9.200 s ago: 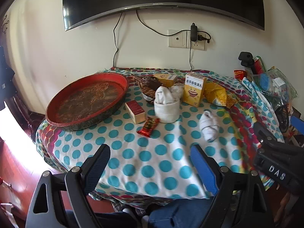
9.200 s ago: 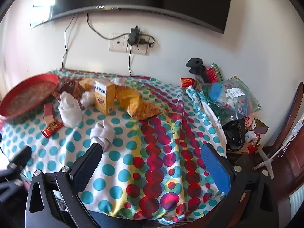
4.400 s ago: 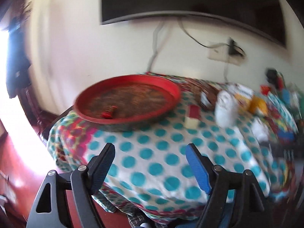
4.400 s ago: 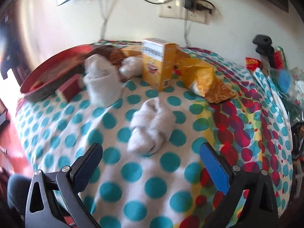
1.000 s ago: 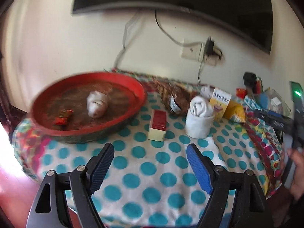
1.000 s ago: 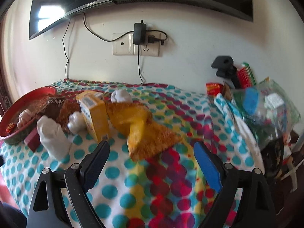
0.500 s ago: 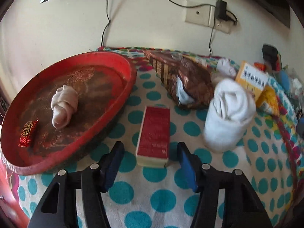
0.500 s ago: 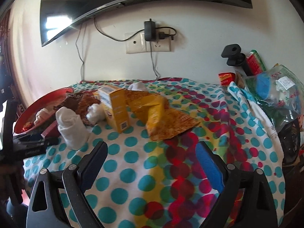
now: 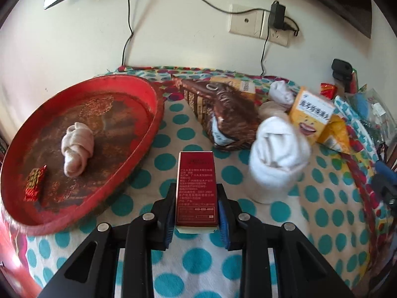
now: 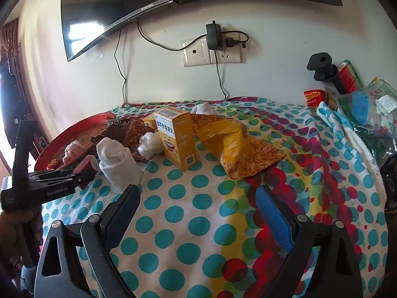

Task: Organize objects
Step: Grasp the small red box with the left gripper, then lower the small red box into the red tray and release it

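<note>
My left gripper [image 9: 196, 207] is shut on a small red box [image 9: 196, 181], held just right of the round red tray [image 9: 139, 146]. The tray holds a rolled sock [image 9: 77, 146] and a red candy packet [image 9: 34, 182]. A white rolled sock [image 9: 278, 154] stands upright to the right of the box. In the right wrist view my right gripper [image 10: 196, 213] is open and empty over the dotted cloth, and the left gripper [image 10: 74, 176] shows at the left with the red box [image 10: 86, 165].
A brown snack bag [image 9: 223, 114], a yellow box [image 10: 177, 139], a yellow snack bag [image 10: 233, 146] and another white sock [image 9: 280, 93] lie toward the back. Bags and clutter [image 10: 367, 114] crowd the right edge. A wall socket with cables [image 10: 213, 49] is behind.
My left gripper has moved forward and closed its fingers on the red box, which lay between open fingers half a second ago. The right gripper has barely shifted.
</note>
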The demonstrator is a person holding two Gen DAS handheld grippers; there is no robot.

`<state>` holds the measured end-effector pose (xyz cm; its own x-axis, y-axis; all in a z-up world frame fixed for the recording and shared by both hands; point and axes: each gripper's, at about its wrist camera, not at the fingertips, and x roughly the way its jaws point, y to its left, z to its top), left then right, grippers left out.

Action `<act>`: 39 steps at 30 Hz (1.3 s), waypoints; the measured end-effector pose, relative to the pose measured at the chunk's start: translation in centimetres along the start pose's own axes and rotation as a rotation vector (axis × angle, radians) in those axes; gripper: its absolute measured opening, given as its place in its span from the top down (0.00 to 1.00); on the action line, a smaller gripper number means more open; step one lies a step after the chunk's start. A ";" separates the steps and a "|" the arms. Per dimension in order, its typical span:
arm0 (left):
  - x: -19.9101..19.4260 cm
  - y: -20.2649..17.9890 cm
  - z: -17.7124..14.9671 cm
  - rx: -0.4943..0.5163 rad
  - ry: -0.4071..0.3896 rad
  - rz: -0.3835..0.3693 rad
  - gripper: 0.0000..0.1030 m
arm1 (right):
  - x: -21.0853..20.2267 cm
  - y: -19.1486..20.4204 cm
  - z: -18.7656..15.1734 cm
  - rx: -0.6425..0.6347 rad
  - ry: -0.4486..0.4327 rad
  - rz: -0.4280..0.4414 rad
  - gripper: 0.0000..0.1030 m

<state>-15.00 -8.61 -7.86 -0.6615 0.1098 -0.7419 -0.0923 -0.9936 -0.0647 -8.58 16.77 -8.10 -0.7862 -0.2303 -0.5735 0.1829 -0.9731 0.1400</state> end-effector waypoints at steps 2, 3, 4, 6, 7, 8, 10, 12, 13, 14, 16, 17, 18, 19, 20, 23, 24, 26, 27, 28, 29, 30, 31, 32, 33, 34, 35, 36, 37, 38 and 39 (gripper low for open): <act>-1.1 -0.3 -0.2 0.000 -0.015 0.012 0.72 | 0.2 0.5 -0.2 -0.017 0.007 -0.002 0.09; -1.5 -0.4 -0.2 -0.001 -0.022 0.013 0.72 | 0.3 0.7 -0.3 -0.024 0.011 -0.001 0.09; -2.1 -0.2 -0.3 -0.004 -0.029 0.014 0.72 | 0.3 0.9 -0.3 -0.029 0.014 0.002 0.09; -3.1 0.3 -0.3 -0.014 -0.042 0.031 0.72 | 0.2 1.3 -0.4 -0.040 0.012 0.008 0.09; -3.7 0.9 -0.3 -0.023 -0.048 0.038 0.72 | 0.1 1.4 -0.4 -0.048 0.009 0.007 0.09; -4.1 1.7 -0.2 -0.031 -0.054 0.051 0.72 | 0.1 1.6 -0.3 -0.056 0.008 0.005 0.09; -4.6 3.5 0.2 -0.053 -0.064 0.084 0.72 | 0.1 1.7 -0.3 -0.057 0.011 0.008 0.08; -5.1 6.1 0.9 -0.093 -0.066 0.120 0.72 | 0.2 1.7 -0.4 -0.047 0.019 0.019 0.08; -5.2 7.2 1.1 -0.106 -0.069 0.136 0.72 | 0.3 1.7 -0.5 -0.046 0.023 0.023 0.08; -5.5 8.6 1.6 -0.120 -0.074 0.160 0.72 | 0.3 1.7 -0.6 -0.048 0.027 0.025 0.08; -5.8 10.6 2.1 -0.139 -0.079 0.193 0.72 | 0.4 1.9 -0.7 -0.051 0.030 0.023 0.06; -5.9 12.0 2.5 -0.154 -0.075 0.214 0.72 | 0.4 2.0 -0.7 -0.052 0.034 0.027 0.06; -5.8 12.9 2.7 -0.159 -0.070 0.230 0.72 | 0.4 2.1 -0.6 -0.053 0.035 0.028 0.06; -5.9 13.9 3.0 -0.165 -0.068 0.250 0.72 | 0.4 2.1 -0.6 -0.055 0.034 0.027 0.06; -5.9 15.3 3.4 -0.178 -0.065 0.267 0.72 | 0.3 2.2 -0.7 -0.059 0.031 0.026 0.06; -5.9 18.6 4.1 -0.234 -0.053 0.300 0.72 | 0.3 2.1 -0.7 -0.058 0.031 0.027 0.05; -5.8 19.4 4.3 -0.248 -0.046 0.308 0.72 | 0.3 2.1 -0.7 -0.054 0.033 0.028 0.05; -5.3 21.3 4.7 -0.277 -0.024 0.337 0.72 | 0.5 2.2 -0.9 -0.055 0.037 0.026 0.04; -4.9 22.3 4.8 -0.291 -0.010 0.347 0.72 | 0.6 2.3 -0.9 -0.058 0.040 0.022 0.04; -4.6 22.9 4.9 -0.303 -0.001 0.354 0.72 | 0.7 2.3 -1.0 -0.061 0.043 0.018 0.04; -4.2 23.7 5.0 -0.314 0.007 0.366 0.72 | 0.8 2.4 -1.1 -0.065 0.046 0.014 0.04; -3.8 24.3 5.1 -0.323 0.013 0.377 0.72 | 0.9 2.3 -1.1 -0.066 0.047 0.013 0.04; -3.4 24.7 5.2 -0.331 0.020 0.383 0.72 | 0.9 2.3 -1.1 -0.065 0.049 0.012 0.04; -2.9 25.1 5.3 -0.339 0.032 0.387 0.72 | 1.0 2.3 -1.1 -0.063 0.052 0.012 0.04; -2.4 25.5 5.4 -0.340 0.041 0.394 0.72 | 1.1 2.2 -1.1 -0.062 0.055 0.013 0.03; -2.1 25.6 5.4 -0.339 0.046 0.401 0.72 | 1.2 2.2 -1.2 -0.062 0.058 0.012 0.03; -1.8 25.7 5.5 -0.339 0.047 0.407 0.72 | 1.4 2.2 -1.3 -0.063 0.063 0.012 0.03; -1.5 26.0 5.7 -0.344 0.046 0.405 0.72 | 1.5 2.2 -1.3 -0.064 0.067 0.011 0.03; -1.2 26.3 5.7 -0.348 0.050 0.406 0.72 | 1.6 2.2 -1.3 -0.064 0.070 0.011 0.03; -0.7 26.5 5.8 -0.346 0.061 0.413 0.72 | 1.6 2.1 -1.4 -0.061 0.070 0.013 0.03; -0.4 26.5 5.8 -0.343 0.069 0.417 0.72 | 1.6 2.1 -1.4 -0.059 0.069 0.015 0.03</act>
<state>-21.48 -34.82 -5.43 -0.5388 -0.2860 -0.7924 0.4236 -0.9050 0.0386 -8.61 14.36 -9.80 -0.7409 -0.2422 -0.6264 0.2302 -0.9678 0.1020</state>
